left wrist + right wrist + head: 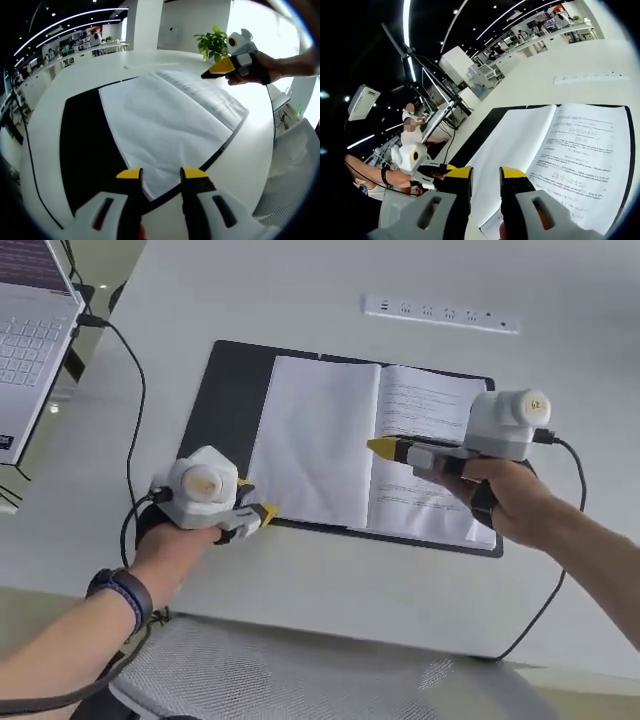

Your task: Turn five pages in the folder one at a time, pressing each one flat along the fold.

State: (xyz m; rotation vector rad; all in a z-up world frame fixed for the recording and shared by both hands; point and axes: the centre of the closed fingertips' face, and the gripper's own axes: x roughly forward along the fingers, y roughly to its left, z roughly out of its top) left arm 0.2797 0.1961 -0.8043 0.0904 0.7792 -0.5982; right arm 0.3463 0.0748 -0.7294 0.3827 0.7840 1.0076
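Nearest the person is a mesh chair. Beyond it, the left tongs sit at the near edge of the folder, just beside the near left corner of the blank page. Their own view shows the jaws apart with nothing between them.

The folder lies open on the desk. Its fold runs away from the person, near to far, with the blank page left of it and a printed page right of it.

The right tongs point leftward across the printed page, with their tips at the fold. A narrow gap shows between the jaws and they grip nothing. Whether they touch the paper cannot be told.

The printed page's free edge lies under the right hand, so that hand looks better placed to lift the next page, while the left is nearer the blank side.

Farther off are a power strip and a laptop. The page print is too small to read, and no brand is legible.
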